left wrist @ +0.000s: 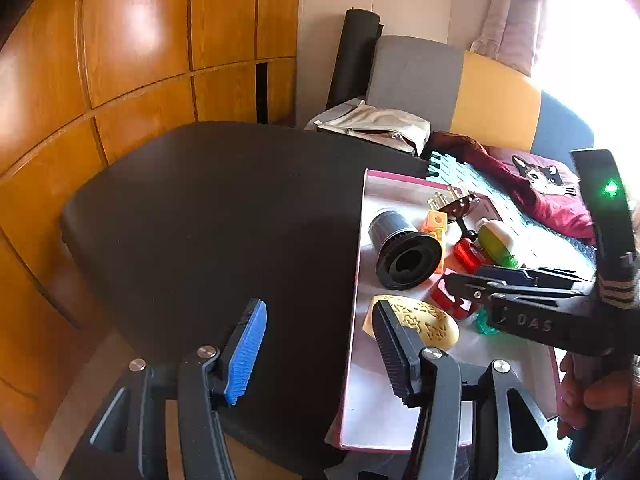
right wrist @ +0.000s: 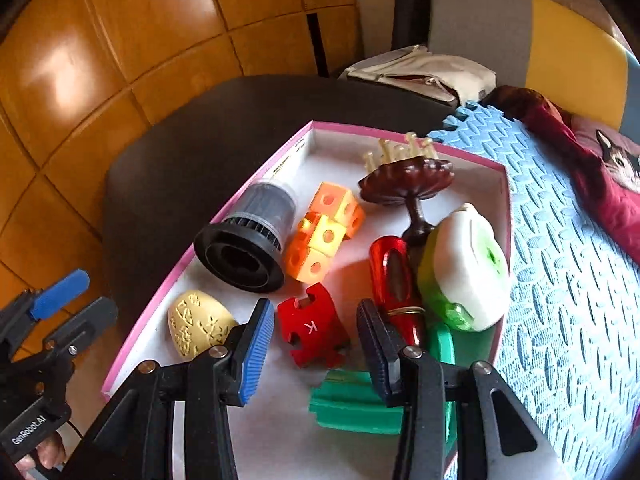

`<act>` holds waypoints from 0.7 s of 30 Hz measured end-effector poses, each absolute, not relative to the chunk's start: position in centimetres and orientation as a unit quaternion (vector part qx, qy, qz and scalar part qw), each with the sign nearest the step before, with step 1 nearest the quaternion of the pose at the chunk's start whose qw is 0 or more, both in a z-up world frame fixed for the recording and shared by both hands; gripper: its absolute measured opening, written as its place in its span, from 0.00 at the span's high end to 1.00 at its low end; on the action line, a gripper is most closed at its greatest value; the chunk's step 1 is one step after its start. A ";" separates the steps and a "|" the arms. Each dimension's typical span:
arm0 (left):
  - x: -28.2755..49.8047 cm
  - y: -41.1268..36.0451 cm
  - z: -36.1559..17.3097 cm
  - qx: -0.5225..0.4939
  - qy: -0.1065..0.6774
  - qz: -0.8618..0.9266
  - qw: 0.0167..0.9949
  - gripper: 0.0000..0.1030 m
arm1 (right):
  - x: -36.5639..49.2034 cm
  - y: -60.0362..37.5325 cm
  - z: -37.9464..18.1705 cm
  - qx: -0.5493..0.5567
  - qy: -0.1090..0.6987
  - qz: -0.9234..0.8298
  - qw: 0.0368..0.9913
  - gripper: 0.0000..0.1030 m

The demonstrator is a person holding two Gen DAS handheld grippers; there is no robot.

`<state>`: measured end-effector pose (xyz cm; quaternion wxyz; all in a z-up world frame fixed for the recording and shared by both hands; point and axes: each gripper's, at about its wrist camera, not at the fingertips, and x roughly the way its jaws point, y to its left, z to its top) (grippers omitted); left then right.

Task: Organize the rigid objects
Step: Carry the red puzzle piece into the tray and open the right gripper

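Everything to sort sits in the pink-rimmed box, on the black table next to the blue foam mat.

Biggest: black filter cylinder, on its side, far-left of box. Likely light hollow plastic and will roll; I'd grip across the ribbed body, not the flared rim.

White-green plastic case, right wall. Smooth, rounded, probably slippery; take the flat sides.

Dark wooden comb, far end. Stiff, pins look fragile; grab the stem.

Orange-yellow cube cluster, centre. Light, square faces, easy pinch; may snap apart.

Green foam-like block, nearest me, partly under my right finger.

Red metal tube: glossy, slick, squeeze mid-length.

Yellow carved oval, near-left corner. Textured, decent friction.

Red puzzle piece, flat, thin; edges only.

My right gripper is spread wide above that puzzle piece, holding nothing. My left gripper is also wide and empty, over the box's left rim.
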<state>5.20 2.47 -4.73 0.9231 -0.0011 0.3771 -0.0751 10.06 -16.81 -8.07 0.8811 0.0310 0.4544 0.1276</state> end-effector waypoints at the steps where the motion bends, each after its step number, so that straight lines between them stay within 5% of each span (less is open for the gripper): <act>1: 5.1 2.4 -4.6 0.000 0.376 -0.075 0.924 0.45 | 9.8 -16.9 -7.7 0.036 0.446 0.127 0.885 0.58; 21: 3.9 0.3 -3.8 0.022 0.368 -0.100 0.924 0.45 | 3.0 -21.6 -3.8 0.037 0.370 0.038 0.928 0.58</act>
